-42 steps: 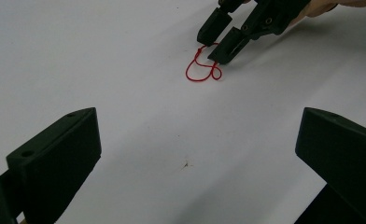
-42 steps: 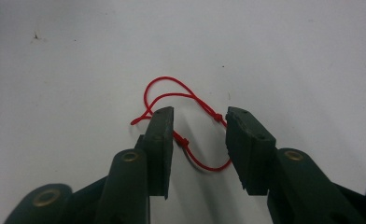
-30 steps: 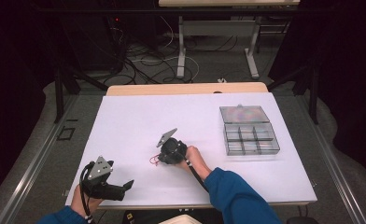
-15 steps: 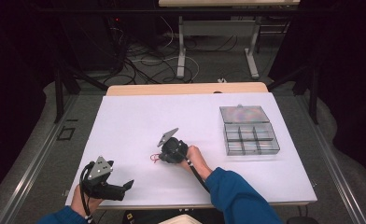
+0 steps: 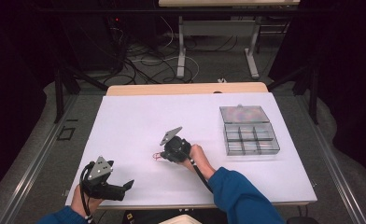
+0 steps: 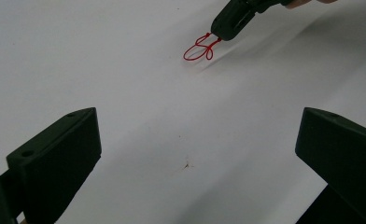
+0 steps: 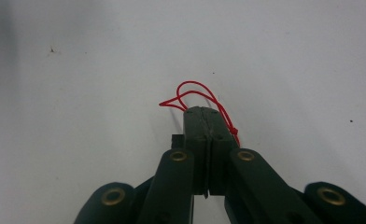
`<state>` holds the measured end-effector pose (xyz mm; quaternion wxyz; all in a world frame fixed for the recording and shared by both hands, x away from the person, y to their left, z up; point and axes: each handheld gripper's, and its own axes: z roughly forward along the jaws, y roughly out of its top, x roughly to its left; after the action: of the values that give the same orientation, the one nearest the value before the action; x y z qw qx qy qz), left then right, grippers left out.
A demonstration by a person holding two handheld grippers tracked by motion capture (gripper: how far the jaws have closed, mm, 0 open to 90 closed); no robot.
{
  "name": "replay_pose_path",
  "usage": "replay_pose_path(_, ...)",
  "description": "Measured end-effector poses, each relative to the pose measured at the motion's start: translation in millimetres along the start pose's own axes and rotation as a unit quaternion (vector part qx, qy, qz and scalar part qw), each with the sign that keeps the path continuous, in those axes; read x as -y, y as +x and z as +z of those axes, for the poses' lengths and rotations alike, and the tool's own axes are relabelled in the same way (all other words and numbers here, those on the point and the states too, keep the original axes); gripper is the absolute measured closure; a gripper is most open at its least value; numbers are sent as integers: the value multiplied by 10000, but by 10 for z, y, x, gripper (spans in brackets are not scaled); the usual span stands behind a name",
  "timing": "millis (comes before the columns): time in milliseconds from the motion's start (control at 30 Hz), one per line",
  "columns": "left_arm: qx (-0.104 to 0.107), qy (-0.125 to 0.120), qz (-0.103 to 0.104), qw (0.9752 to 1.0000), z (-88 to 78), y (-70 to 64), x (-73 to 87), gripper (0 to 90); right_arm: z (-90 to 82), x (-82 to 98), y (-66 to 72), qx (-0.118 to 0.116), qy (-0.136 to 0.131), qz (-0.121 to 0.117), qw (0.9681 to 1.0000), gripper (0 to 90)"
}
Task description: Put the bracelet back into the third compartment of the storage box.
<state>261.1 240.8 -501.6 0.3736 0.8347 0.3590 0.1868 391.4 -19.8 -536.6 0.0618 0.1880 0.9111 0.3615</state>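
A thin red string [image 7: 195, 95] with loops lies on the white table top [image 5: 139, 121], and my right gripper [image 7: 202, 111] is shut on it at the knotted end. In the high view that gripper [image 5: 165, 154] sits near the table's middle, with the string [image 5: 157, 156] at its tip. From the left gripper view the string [image 6: 200, 46] shows far off under the right gripper's tip [image 6: 217, 37]. My left gripper [image 5: 127, 185] rests at the front left edge, jaws wide apart with nothing between them.
A clear plastic compartment box [image 5: 249, 135] with its lid [image 5: 244, 114] folded back stands at the right of the table. A small brown speck [image 6: 186, 164] marks the surface. Beyond the table are a wooden edge [image 5: 186, 88], desk legs and floor cables.
My right gripper has shifted slightly at the string; the left gripper has stayed where it was.
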Motion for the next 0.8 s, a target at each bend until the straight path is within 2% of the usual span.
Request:
replay_pose_path(333, -12, -8, 1, 10000, -3, -4, -1, 3, -115, -4, 19, 54, -14, -106, 9999, 900)
replay_pose_path(533, -5, -18, 15, 10000, -1, -4, -1, 2, -208, 22, 9, 93, -77, -81, 9999, 900)
replay_pose_path(600, 5, -16, 1, 10000, -1, 0, 0, 2, -243, 38, 21, 116, -33, -4, 9999, 900)
replay_pose_path(700, -6, -16, 5, 10000, -2, -3, -1, 3, -280, 65, -1, 137, -67, -84, 9998, 900)
replay_pose_path(800, -48, -52, 1, 10000, 2, -8, 1, 2, -333, 92, 1, 157, -48, 19, 9999, 900)
